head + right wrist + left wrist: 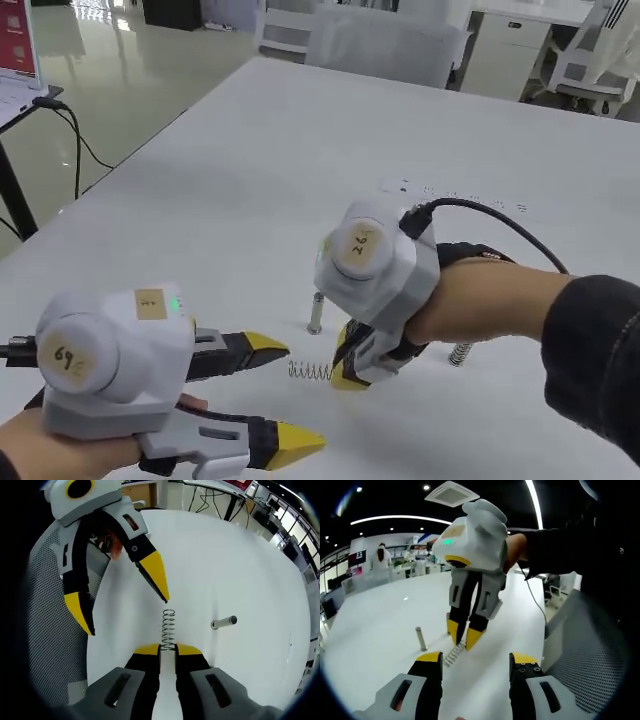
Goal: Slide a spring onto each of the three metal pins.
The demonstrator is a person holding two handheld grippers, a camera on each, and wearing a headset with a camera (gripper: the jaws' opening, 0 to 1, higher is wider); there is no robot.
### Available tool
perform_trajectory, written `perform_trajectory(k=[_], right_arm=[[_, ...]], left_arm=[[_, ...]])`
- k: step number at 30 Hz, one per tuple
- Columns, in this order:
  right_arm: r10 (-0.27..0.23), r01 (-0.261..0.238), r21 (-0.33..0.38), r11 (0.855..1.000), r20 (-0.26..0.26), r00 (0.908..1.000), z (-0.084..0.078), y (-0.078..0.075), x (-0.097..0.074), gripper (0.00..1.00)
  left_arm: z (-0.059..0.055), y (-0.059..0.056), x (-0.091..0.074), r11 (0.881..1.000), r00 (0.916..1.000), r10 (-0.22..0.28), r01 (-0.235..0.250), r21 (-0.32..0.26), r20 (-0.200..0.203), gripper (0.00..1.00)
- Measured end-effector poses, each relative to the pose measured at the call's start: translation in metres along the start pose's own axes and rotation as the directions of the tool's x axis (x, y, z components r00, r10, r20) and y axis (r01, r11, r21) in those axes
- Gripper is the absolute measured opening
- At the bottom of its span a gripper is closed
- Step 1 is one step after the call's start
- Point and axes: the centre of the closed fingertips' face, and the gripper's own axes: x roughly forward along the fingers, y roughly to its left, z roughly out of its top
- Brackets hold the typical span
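A small coil spring (310, 371) lies on the white table (250, 180). My right gripper (345, 378) points down at the table and is shut on one end of the spring (168, 627), which sticks out ahead of the yellow tips of my right gripper (168, 650). A bare metal pin (316, 313) stands upright just behind the spring. The pin (223, 622) is to the spring's right in the right gripper view. A second spring (460, 353) stands by the right wrist. My left gripper (290, 393) is open at the lower left, holds nothing, and its tips point toward the spring (452, 653).
A black cable (500, 215) runs from the right gripper across the table. A grey mesh chair (590, 650) is beside the table, with more chairs (385, 45) at the far edge. A stand with cables (15, 60) is at the left.
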Motion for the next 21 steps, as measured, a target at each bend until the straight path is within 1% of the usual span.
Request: perform_trajectory(k=[5, 9, 14, 17, 21], right_arm=[[0.005, -0.005, -0.022, 1.0, -0.005, 1.0, 0.001, 0.01, -0.009, 0.08], [0.016, -0.016, -0.039, 0.999, -0.003, 0.9999, 0.005, 0.019, -0.017, 0.08], [0.029, -0.03, -0.062, 0.998, -0.015, 0.9995, 0.007, 0.027, -0.022, 0.08], [0.036, -0.038, -0.077, 0.996, -0.021, 0.9991, 0.008, 0.031, -0.025, 0.08], [0.043, -0.045, -0.093, 0.995, -0.029, 0.9987, 0.008, 0.035, -0.028, 0.08]], left_arm=[[0.0, 0.0, 0.0, 1.0, 1.0, -0.001, 0.001, 0.003, 0.002, 0.48], [0.0, -0.001, 0.0, 1.0, 1.0, -0.004, 0.004, 0.007, -0.002, 0.47], [0.0, -0.002, 0.0, 1.0, 1.0, -0.006, 0.006, 0.023, -0.001, 0.45], [0.0, -0.003, 0.0, 0.999, 0.9999, -0.011, 0.011, 0.035, -0.001, 0.41], [-0.001, -0.007, 0.001, 0.998, 0.9996, -0.028, 0.028, 0.056, -0.008, 0.32]])
